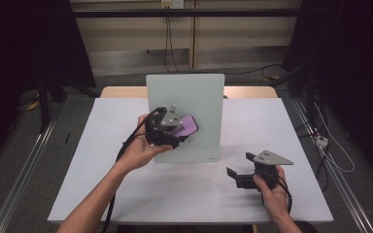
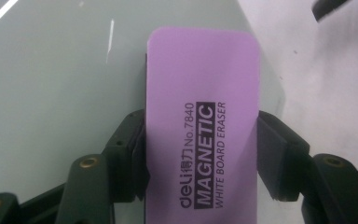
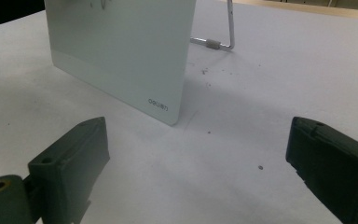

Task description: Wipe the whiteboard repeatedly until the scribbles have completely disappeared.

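Nearest the person, the right gripper [image 1: 234, 175] rests low over the white table [image 1: 102, 194], held in the right hand [image 1: 272, 190] near the table's front right part; its jaws stand wide apart with nothing between them, and in the right gripper view bare tabletop lies between the two black fingers [image 3: 74, 158]. Ahead of those fingers and a little to their left stands the lower corner of the whiteboard [image 3: 121, 60], upright on the table, with its thin metal stand [image 3: 226, 32] showing behind it. Farther in, the left gripper [image 1: 182, 130] is raised in the left hand [image 1: 143, 148] against the face of the whiteboard [image 1: 194, 92]. Its jaws are clamped on the purple eraser [image 2: 203, 116], one pad pressing each long side, so that the eraser's printed end sits down between the fingers [image 2: 279, 154] and its rounded end juts out beyond the fingertips. The eraser lies flat against the board's pale surface; faint marker strokes [image 2: 111, 37] show on the board beyond and to the left of the fingertips.
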{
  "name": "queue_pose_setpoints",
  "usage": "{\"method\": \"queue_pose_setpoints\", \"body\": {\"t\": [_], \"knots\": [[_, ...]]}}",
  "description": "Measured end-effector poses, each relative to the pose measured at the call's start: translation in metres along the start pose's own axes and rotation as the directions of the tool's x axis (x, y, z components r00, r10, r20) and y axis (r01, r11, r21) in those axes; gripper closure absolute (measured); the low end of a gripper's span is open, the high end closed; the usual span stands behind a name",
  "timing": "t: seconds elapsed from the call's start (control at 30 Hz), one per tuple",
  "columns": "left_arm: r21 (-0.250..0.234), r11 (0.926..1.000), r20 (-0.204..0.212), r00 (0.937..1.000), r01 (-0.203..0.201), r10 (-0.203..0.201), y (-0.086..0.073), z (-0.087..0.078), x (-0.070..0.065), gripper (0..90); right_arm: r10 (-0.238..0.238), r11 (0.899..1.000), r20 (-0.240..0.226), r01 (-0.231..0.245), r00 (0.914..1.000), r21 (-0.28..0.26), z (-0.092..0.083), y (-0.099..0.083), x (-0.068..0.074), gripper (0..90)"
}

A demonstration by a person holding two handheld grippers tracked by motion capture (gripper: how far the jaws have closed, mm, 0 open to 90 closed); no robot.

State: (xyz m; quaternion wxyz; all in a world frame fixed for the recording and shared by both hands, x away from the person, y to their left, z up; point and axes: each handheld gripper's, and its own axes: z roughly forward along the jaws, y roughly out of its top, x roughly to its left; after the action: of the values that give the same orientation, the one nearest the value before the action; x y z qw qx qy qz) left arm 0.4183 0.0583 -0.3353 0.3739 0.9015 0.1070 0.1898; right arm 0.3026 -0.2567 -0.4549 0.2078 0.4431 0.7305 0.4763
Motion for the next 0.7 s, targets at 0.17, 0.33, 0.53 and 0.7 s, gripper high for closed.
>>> {"method": "queue_pose_setpoints", "body": {"t": [0.17, 0.33, 0.53, 0.7], "knots": [[-0.026, 0.9995, -0.026, 0.9995, 0.019, -0.019, 0.001, -0.007, 0.006, 41.0, -0.001, 1.000, 0.000, 0.001, 1.0000, 0.000, 0.000, 0.000, 0.000, 5.8], [-0.020, 0.9998, -0.031, 0.9995, 0.006, -0.007, -0.001, -0.004, 0.002, 41.0, 0.002, 1.000, -0.003, -0.002, 1.0000, 0.001, 0.000, 0.000, 0.000, 5.8], [0.052, 0.9980, -0.024, 0.9990, -0.036, 0.037, -0.012, 0.001, -0.008, 41.0, 0.001, 1.000, -0.002, -0.001, 1.0000, 0.000, 0.000, 0.000, 0.001, 5.8], [0.076, 0.9965, -0.010, 0.9993, -0.035, 0.036, -0.023, 0.004, -0.013, 41.0, 0.003, 1.000, -0.001, -0.003, 1.0000, 0.000, 0.001, 0.000, -0.001, 5.9]]}}
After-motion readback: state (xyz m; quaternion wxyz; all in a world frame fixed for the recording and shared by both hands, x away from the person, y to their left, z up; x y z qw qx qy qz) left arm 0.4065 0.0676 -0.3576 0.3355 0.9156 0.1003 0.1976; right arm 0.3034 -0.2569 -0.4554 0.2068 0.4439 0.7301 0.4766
